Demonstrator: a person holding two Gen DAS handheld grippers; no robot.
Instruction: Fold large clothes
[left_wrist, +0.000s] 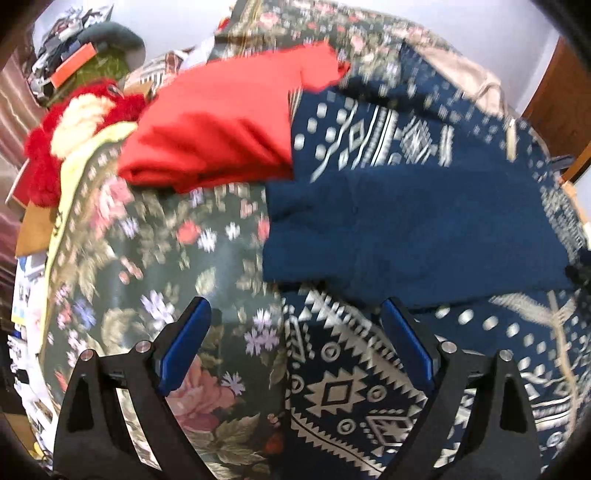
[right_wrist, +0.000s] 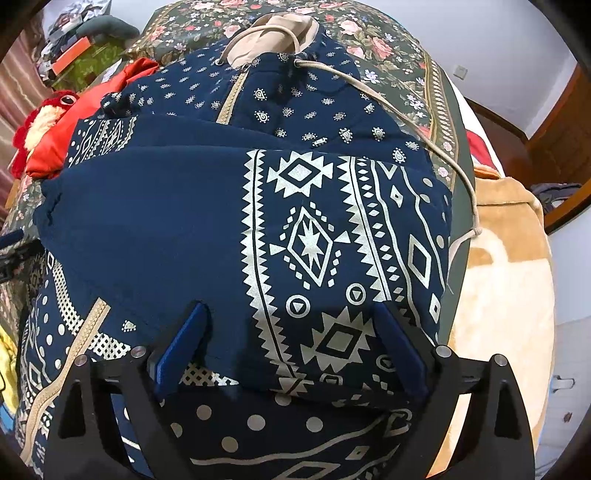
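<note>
A navy hoodie with white geometric print (right_wrist: 303, 236) lies on a floral bedspread (left_wrist: 155, 258), its sleeve folded across the body. Its beige-lined hood (right_wrist: 273, 40) and a long drawstring (right_wrist: 436, 155) lie at the far end. The hoodie also shows in the left wrist view (left_wrist: 413, 229). My left gripper (left_wrist: 295, 314) is open and empty, above the hoodie's left edge where it meets the bedspread. My right gripper (right_wrist: 291, 314) is open and empty, just above the folded printed panel.
A folded red garment (left_wrist: 221, 125) lies on the bed left of the hoodie. A red plush toy (left_wrist: 74, 122) sits beyond it. A tan blanket (right_wrist: 506, 280) lies to the right. Clutter is piled at the far left (left_wrist: 70, 44). Wooden door frame (right_wrist: 554, 133) at right.
</note>
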